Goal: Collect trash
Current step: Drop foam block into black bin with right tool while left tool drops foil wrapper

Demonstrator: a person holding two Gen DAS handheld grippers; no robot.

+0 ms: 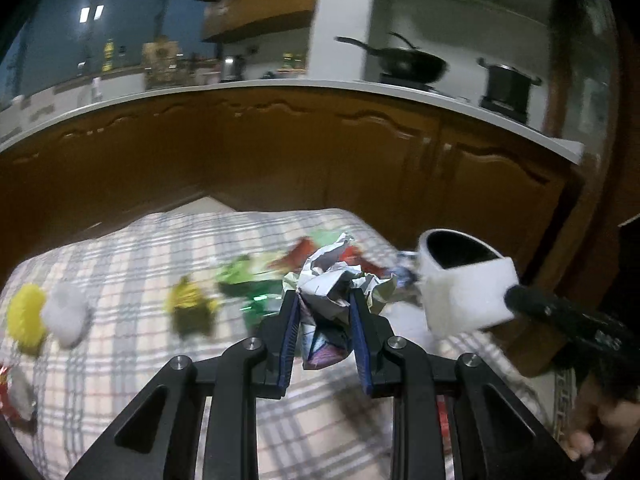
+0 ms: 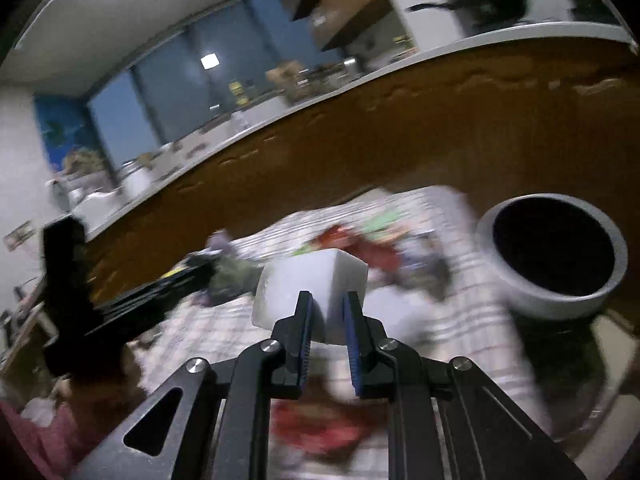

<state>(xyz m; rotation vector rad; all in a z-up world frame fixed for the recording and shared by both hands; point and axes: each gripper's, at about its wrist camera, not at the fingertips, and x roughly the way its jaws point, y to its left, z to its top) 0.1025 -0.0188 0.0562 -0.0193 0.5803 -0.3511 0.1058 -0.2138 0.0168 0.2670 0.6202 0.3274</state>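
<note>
Left wrist view: our left fingers (image 1: 323,300) pinch paper (image 1: 334,280), right fingers (image 2: 326,300) grip bin (image 2: 316,288); loose wad may slip.

On the plaid tablecloth (image 1: 132,248) lie two fluffy pompoms, one yellow (image 1: 26,316) and one white (image 1: 66,314), beside one yellow wrapper (image 1: 190,306), one green wrapper (image 1: 240,276) and at least two red wrappers (image 1: 298,254), though blur hides the exact count. There is one crumpled paper ball (image 1: 334,286), one white container (image 1: 466,284) and one grey round bin (image 2: 554,256). On the counter (image 1: 280,88) stand one wok (image 1: 412,64) and one black pot (image 1: 508,84).
</note>
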